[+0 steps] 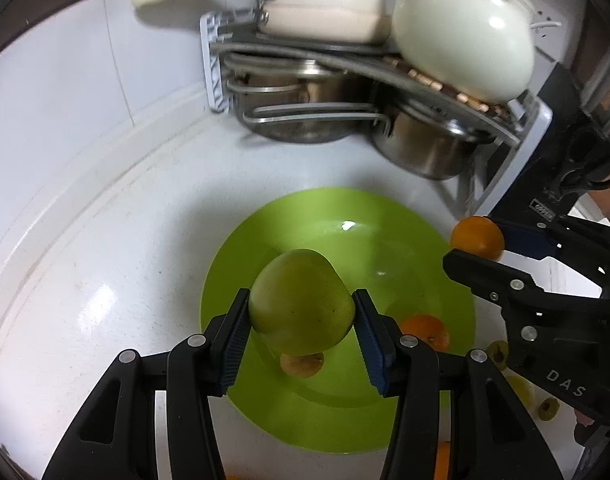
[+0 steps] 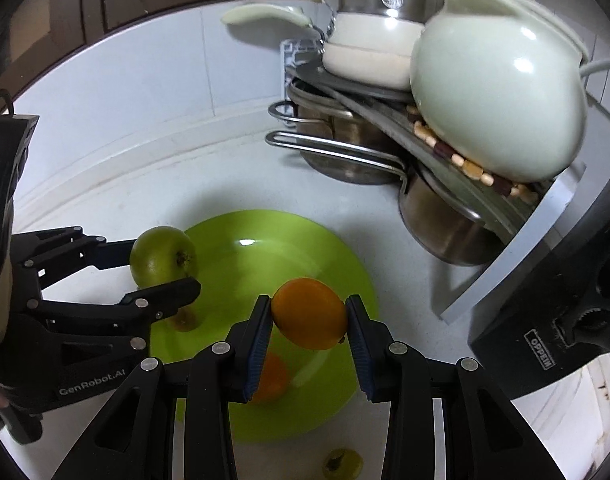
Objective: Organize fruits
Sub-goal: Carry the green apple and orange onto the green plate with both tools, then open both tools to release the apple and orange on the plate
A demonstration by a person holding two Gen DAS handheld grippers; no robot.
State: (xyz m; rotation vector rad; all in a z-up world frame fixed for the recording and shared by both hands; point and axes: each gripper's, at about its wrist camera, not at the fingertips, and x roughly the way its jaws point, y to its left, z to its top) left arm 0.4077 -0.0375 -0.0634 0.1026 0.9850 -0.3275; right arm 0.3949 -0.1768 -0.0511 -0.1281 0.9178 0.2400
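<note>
Left gripper (image 1: 301, 316): both blue pads clamped on the flanks of the green apple (image 1: 301, 300), held above the green plate (image 1: 273, 408). Right gripper (image 2: 309, 316): pads clamped on the orange (image 2: 310, 313), also above the plate, toward its right side. Nothing released yet; both fruits are airborne.

Already on the plate: another orange fruit (image 1: 427, 332) and a small brownish fruit (image 1: 301, 364), the latter almost directly under the apple. Small yellow-green fruits (image 1: 547, 408) sit loose on the white counter (image 1: 105, 260) just off the plate's rim.

Risks, as I read it:
- Apple grip is on curved sides, with narrow pad contact. Any tilt could let it rotate or slip out early.
- If the apple is dropped from here it probably lands on the small brownish fruit, bounces or rolls, and knocks things off the plate. The plate looks shallow and glossy, so the rim won't stop much.
- The orange is round on a slick surface. Released from height, it likely rolls toward the rim and onto the counter.
- The two grippers are near each other over one plate. Lowering both at once risks finger-to-finger contact or one fruit bumping the other.
- The pot rack (image 2: 505, 216) with steel pots is beyond the plate, apart from it. It is only a concern if the right hand swings wide.

Suggest lowering one at a time, offset from the fruit already there, and opening only at contact.
</note>
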